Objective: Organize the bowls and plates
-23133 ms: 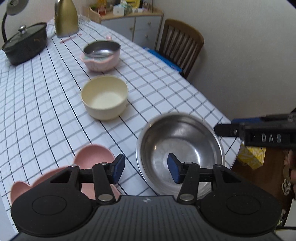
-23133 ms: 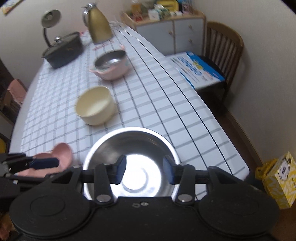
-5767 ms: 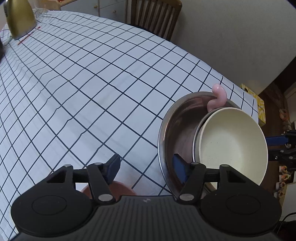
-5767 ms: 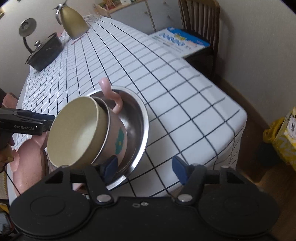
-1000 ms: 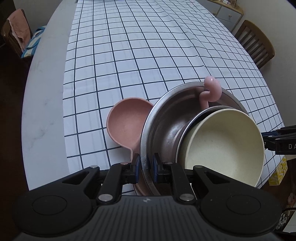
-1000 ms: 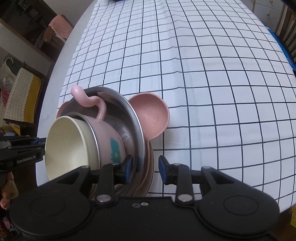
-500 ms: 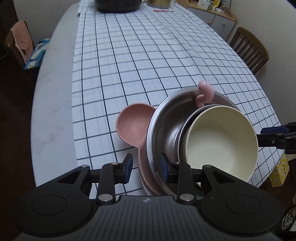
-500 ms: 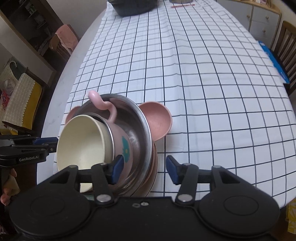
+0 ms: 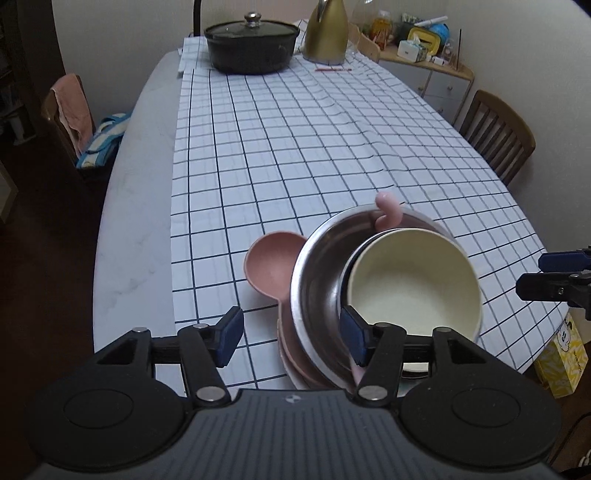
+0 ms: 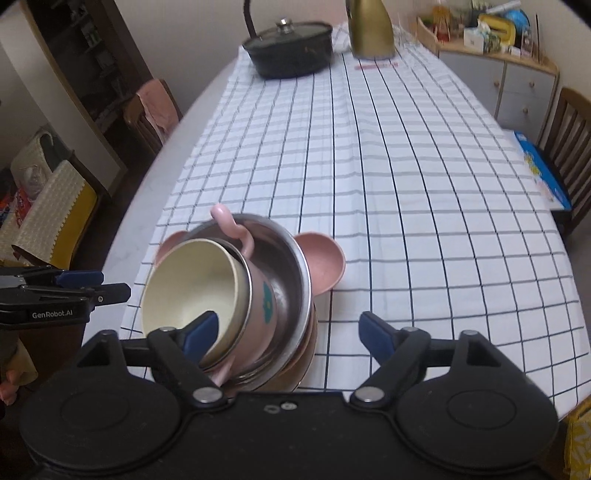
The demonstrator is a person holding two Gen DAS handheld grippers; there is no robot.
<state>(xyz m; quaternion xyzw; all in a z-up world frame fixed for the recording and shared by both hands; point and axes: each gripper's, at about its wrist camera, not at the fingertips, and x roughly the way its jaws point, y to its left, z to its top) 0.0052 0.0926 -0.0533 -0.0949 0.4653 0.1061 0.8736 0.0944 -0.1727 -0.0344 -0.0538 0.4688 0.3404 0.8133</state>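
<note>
cream bowl (image 9: pixel 413 280), pink plate (image 9: pixel 269 264), silver bowl (image 9: pixel 317 266), blue-checked white tablecloth (image 9: pixel 295 140).

nested bowls (image 9: pixel 413 284) (tilted) on pink plate (image 9: pixel 271 264)

The left gripper (image 9: pixel 291 334) covers the near rim of the steel bowl (image 9: pixel 317 273) and the near edge of the pink plate (image 9: pixel 269 267) under it. The cream bowl (image 10: pixel 192 284) hides most of the pink cup (image 10: pixel 264 306), leaving its handle and one side. The right gripper (image 10: pixel 288 334) cuts off the stack's near side. A lamp stem (image 10: pixel 248 18) beyond the black pot (image 10: pixel 291 42) runs off the top edge.
</note>
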